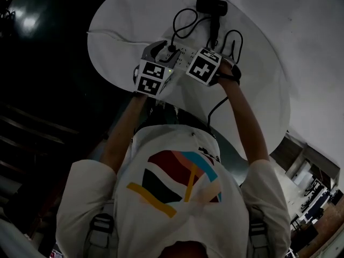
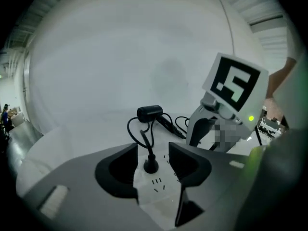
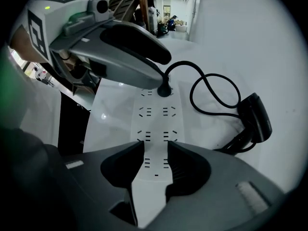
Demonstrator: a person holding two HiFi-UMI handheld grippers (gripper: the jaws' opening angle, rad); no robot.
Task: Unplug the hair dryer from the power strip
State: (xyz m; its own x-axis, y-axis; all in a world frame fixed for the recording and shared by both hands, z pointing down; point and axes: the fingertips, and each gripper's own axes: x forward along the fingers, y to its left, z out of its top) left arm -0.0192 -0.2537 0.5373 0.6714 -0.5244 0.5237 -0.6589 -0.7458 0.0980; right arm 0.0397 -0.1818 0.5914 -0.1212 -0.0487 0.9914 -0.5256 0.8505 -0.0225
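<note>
Lower centre, left gripper view: plug [image 2: 150, 165] upright between parted, untouching jaws of left gripper [image 2: 153, 153]; right gripper [image 3: 155, 150] parted over power strip [image 3: 156, 114].

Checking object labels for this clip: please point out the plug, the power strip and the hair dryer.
plug [image 2: 150, 165]: left gripper view, on its black body.
power strip [image 3: 156, 124]: right gripper view, on its white top face.
hair dryer [image 3: 257, 117]: right gripper view, on its dark barrel.

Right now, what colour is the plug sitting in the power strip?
Black; the plug shows best in the left gripper view.
</note>
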